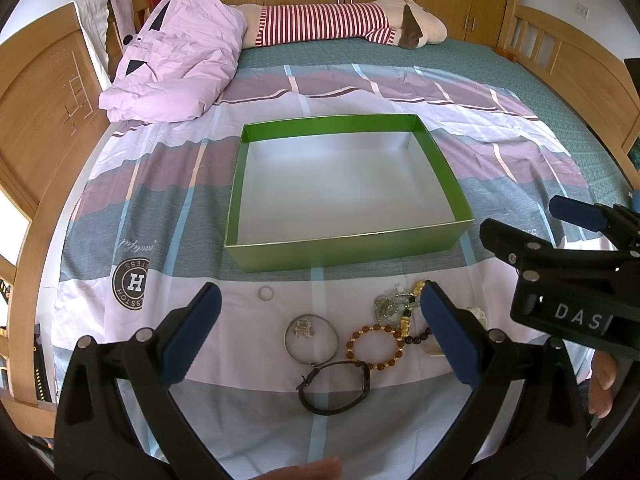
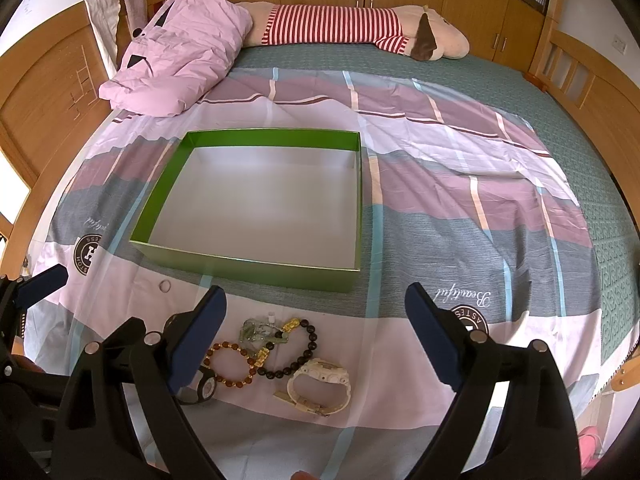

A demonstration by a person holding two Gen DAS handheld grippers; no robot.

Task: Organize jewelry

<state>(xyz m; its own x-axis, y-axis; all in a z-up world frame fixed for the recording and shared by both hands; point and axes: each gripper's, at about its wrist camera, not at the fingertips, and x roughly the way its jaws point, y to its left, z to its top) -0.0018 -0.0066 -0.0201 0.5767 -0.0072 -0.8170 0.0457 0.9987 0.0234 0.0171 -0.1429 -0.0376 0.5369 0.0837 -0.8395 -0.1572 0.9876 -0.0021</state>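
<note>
Opening step: left tongs [image 1: 320, 320] and right tongs [image 2: 316, 320] hover spread wide and empty over the jewelry [image 2: 276, 356] clustered near the bed's front edge (green box [image 1: 344, 250] just behind, holding nothing), so the next move calls for closing on one piece.

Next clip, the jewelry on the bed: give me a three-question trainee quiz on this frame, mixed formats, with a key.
1. True or false: the green box already holds jewelry.
2. Multiple choice: the small ring lies (A) inside the box, (B) on the sheet apart from the other pieces, (C) between the right gripper's fingers.
3. Fill in: the white watch lies in front of the ___ gripper.

Key: 1 false, the box is empty; 2 B; 3 right. Both the right and the left gripper are open, holding nothing.
</note>
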